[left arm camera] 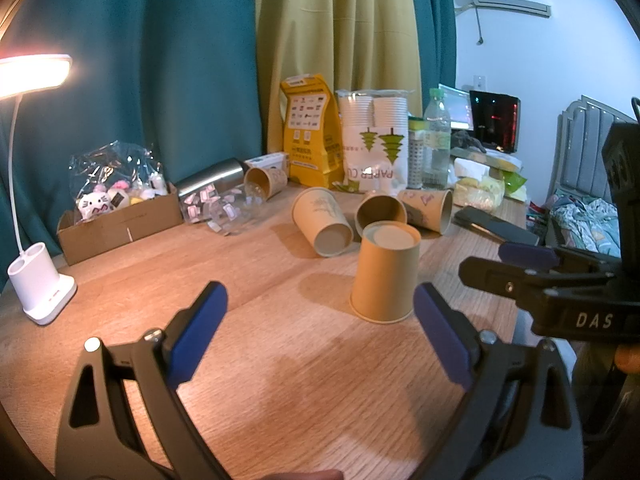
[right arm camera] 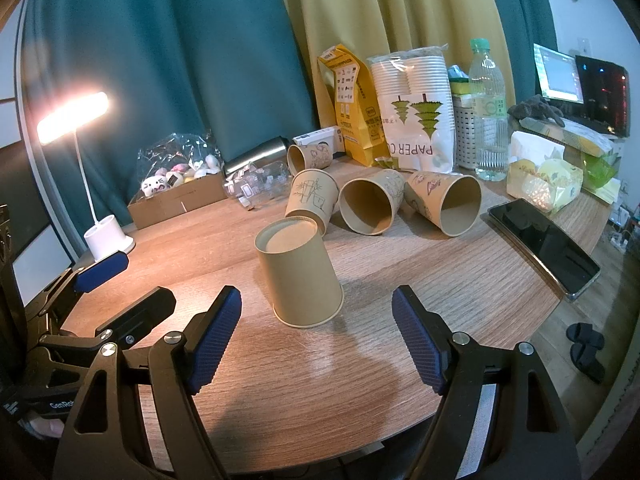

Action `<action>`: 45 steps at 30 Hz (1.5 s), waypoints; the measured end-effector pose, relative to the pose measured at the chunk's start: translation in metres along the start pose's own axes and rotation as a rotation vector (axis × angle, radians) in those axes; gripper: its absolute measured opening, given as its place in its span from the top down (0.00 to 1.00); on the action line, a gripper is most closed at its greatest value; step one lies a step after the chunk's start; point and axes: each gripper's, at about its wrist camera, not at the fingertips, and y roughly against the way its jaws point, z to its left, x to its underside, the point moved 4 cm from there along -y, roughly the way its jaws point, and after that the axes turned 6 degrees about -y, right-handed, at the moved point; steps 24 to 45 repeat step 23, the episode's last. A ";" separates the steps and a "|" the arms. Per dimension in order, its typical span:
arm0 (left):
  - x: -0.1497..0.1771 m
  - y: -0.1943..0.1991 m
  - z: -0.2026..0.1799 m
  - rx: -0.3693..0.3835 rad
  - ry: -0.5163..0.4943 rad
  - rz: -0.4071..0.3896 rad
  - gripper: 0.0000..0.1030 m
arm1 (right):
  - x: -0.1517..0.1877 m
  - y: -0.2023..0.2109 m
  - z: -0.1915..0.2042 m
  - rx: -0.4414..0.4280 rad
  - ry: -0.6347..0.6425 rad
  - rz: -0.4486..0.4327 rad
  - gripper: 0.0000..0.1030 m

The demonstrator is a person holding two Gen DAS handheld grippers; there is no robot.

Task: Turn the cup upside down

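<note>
We see the cup (right arm camera: pixel 298 274) standing upside down on the wooden table (right arm camera: pixel 460 280), its rim flat on the surface and its base facing up. From the right wrist view it sits just ahead of our right claw (right arm camera: pixel 316 340), a little toward the left finger's side, apart from both blue pads (right arm camera: pixel 214 344). The right claw is spread wide and grips nothing.

From the left wrist view the same cup (left arm camera: pixel 386 272) lies ahead of our left claw (left arm camera: pixel 320 334) and off toward its right finger, close beside that pad's (left arm camera: pixel 440 336) tip; we cannot tell whether they touch. The left claw is also released, its fingers far apart with bare table between them. The right claw (left arm camera: pixel 520 264) reaches in from the right edge of this view, beyond the cup.

Farther ahead of both claws, three other paper cups (right arm camera: pixel 368 206) lie on their sides in a cluster. A lit desk lamp (right arm camera: pixel 100 184) stands off to the left of the claws, and a dark phone (right arm camera: pixel 544 244) lies off to the right.
</note>
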 end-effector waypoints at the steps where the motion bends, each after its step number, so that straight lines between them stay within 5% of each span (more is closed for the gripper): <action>1: 0.000 0.000 0.000 0.000 -0.001 0.000 0.08 | 0.000 0.000 0.000 0.000 0.000 0.000 0.22; 45: 0.000 0.000 -0.002 0.001 -0.008 -0.007 0.08 | 0.000 0.000 -0.001 -0.003 -0.002 0.001 0.22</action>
